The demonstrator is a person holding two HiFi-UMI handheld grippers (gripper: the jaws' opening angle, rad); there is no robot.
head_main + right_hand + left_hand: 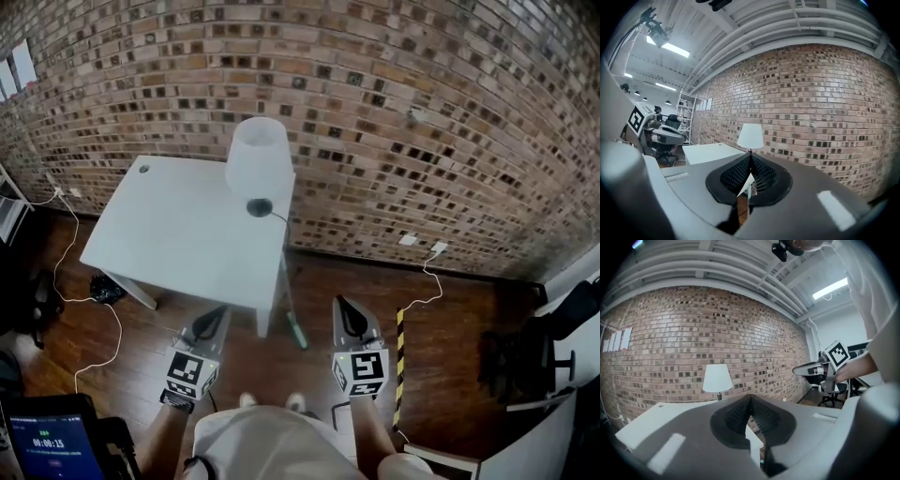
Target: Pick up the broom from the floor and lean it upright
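Both claws were clenched and empty: the left claw (218, 313) and the right claw (343, 306) each had their jaws pressed together with nothing between them. The broom (292, 317), judged to be the pale shaft with a green end, stood ahead of and between the claws, leaning at the corner of the table (178, 234).

Risk: the shaft appeared to rest on one edge only. A knock to the table, or its foot slipping on the wood floor (314, 380), could topple it.

The broom's head and its upper contact point could not be made out. The right gripper view showed only a sliver of the shaft.
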